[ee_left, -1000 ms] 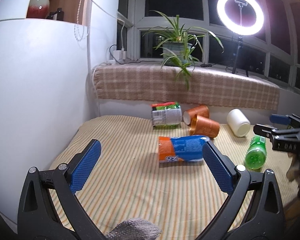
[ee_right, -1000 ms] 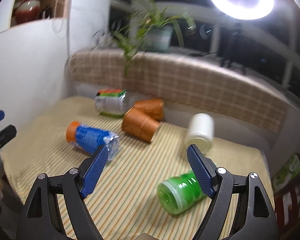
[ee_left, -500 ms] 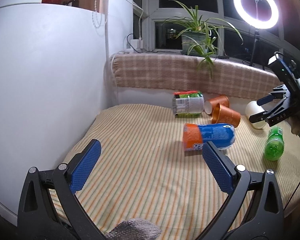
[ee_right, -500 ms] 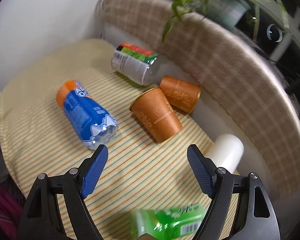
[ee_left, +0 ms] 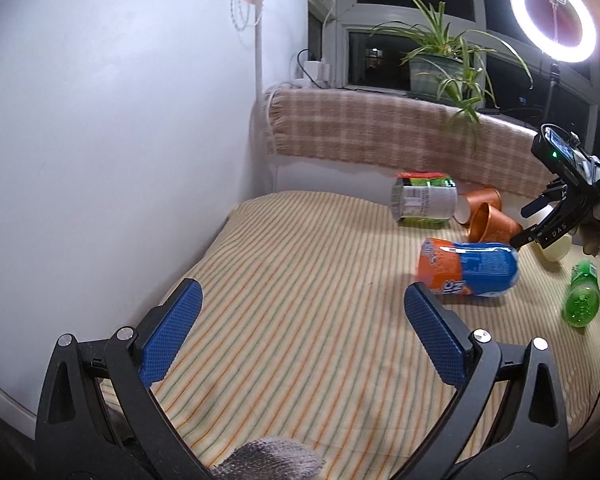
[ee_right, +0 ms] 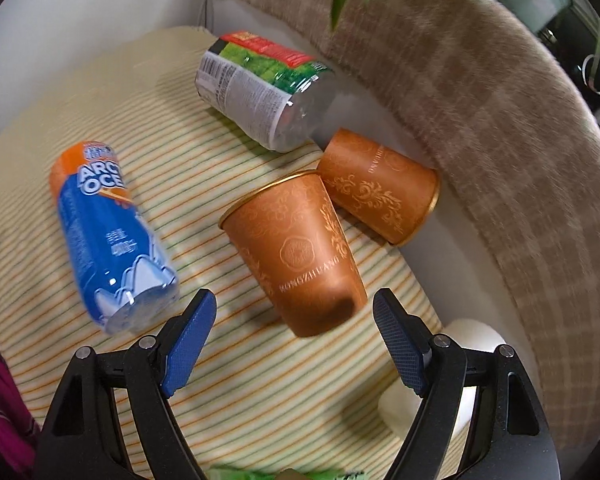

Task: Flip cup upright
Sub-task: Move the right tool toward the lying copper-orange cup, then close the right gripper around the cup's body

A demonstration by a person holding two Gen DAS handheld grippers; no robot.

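Two orange paper cups lie on their sides on the striped cloth. The nearer cup (ee_right: 300,248) points its base toward my right gripper (ee_right: 294,334), which is open and empty just above that base. The second cup (ee_right: 376,188) lies behind it by the wall. In the left wrist view both cups (ee_left: 494,226) show at the far right, with the right gripper (ee_left: 540,220) hovering over them. My left gripper (ee_left: 308,332) is open and empty over the cloth's near left part.
A blue and orange bottle (ee_right: 108,240) lies left of the cups and a green-labelled bottle (ee_right: 260,88) behind them. A white cup (ee_right: 460,368) and a green bottle (ee_left: 580,296) lie to the right. A plaid-covered ledge (ee_left: 380,132) runs along the back.
My right gripper has moved forward and down over the nearer orange cup, which now sits between its fingers' line. The left gripper has drawn back to the left.
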